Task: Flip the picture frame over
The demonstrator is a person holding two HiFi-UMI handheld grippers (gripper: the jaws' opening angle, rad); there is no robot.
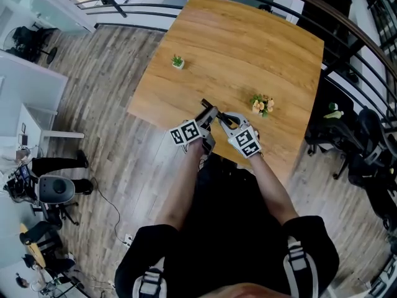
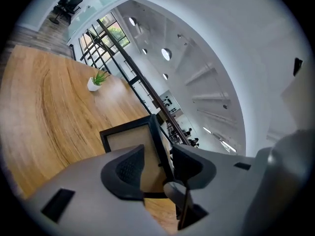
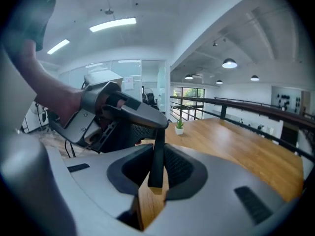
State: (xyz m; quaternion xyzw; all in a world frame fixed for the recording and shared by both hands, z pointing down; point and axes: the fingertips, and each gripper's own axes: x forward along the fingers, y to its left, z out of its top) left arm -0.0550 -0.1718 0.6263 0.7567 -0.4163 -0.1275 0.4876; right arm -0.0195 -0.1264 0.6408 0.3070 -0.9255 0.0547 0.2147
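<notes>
Head view showed one table point(image 1: 248, 48), with one picture frame point(image 1: 206, 105) at its near edge between two grippers. The right gripper point(image 1: 221, 120) was clamped on the frame's rim. The left gripper point(image 1: 209, 113) had its jaws apart, the frame between them (not pressed). One potted plant point(image 1: 178, 61) and one bunch of flowers point(image 1: 262, 104) sat well apart.

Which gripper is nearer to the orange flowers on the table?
Right. In the head view the right gripper is close beside the orange flowers, toward the person; the left gripper lies farther off, on the right gripper's other side.
</notes>
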